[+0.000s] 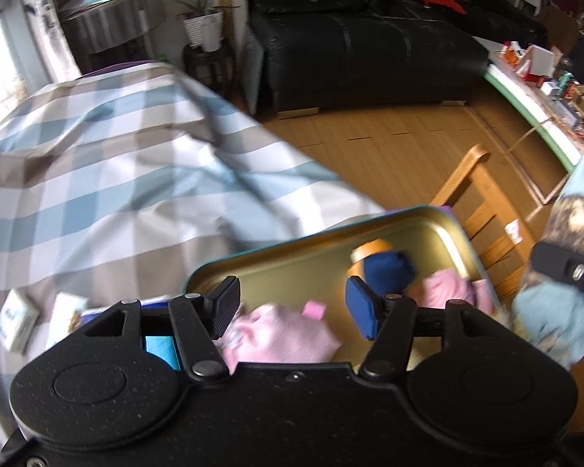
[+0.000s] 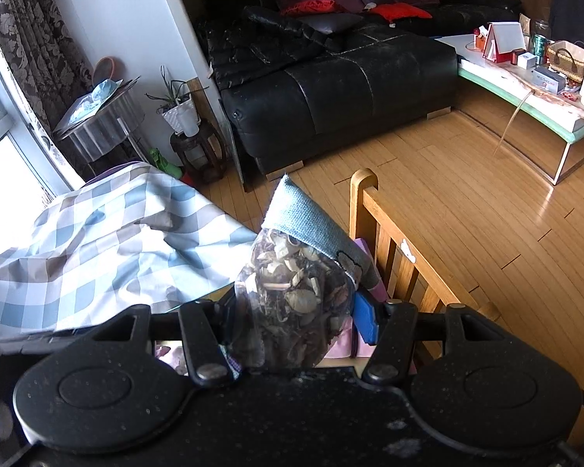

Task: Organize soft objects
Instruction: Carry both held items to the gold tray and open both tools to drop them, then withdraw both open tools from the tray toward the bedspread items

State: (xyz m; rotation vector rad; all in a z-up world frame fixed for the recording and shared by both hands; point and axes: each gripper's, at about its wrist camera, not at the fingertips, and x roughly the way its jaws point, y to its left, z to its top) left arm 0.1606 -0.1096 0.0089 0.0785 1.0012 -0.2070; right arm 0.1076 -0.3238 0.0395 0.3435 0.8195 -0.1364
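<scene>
Landmark = the gold tin tray (image 1: pixel 444 229), sitting on the checked cloth (image 1: pixel 116 163) at the edge nearest the wooden chair (image 1: pixel 475 194). L gripper (image 1: pixel 292 311) hangs right over the tray, jaws apart w/ nothing between the pads; the pink soft item (image 1: pixel 280 334) lies in the tray just below and between them, not pinched. Further in on the tray: a dark blue soft piece (image 1: pixel 389 270) touching an orange-capped thing (image 1: pixel 370 251), and a second pink bundle (image 1: pixel 447 290) by the tray's far right wall. All blurry, so exact shapes can't be told. Off the tray's left end, on the cloth, two small white boxes (image 1: pixel 17 325). R gripper (image 2: pixel 296 311) is at the tray's right side, next to the chair, clamped on a clear pouch of dried leaves (image 2: pixel 296 284) w/ a blue-grey fabric top (image 2: pixel 303 218); pouch stands upright between the pads, top sticking up above them. In the L wrist view the same pouch shows at the far right, beyond the tray's rim. Black sofa (image 2: pixel 331 78) well beyond the tray, across the wood floor (image 2: pixel 467 194).
</scene>
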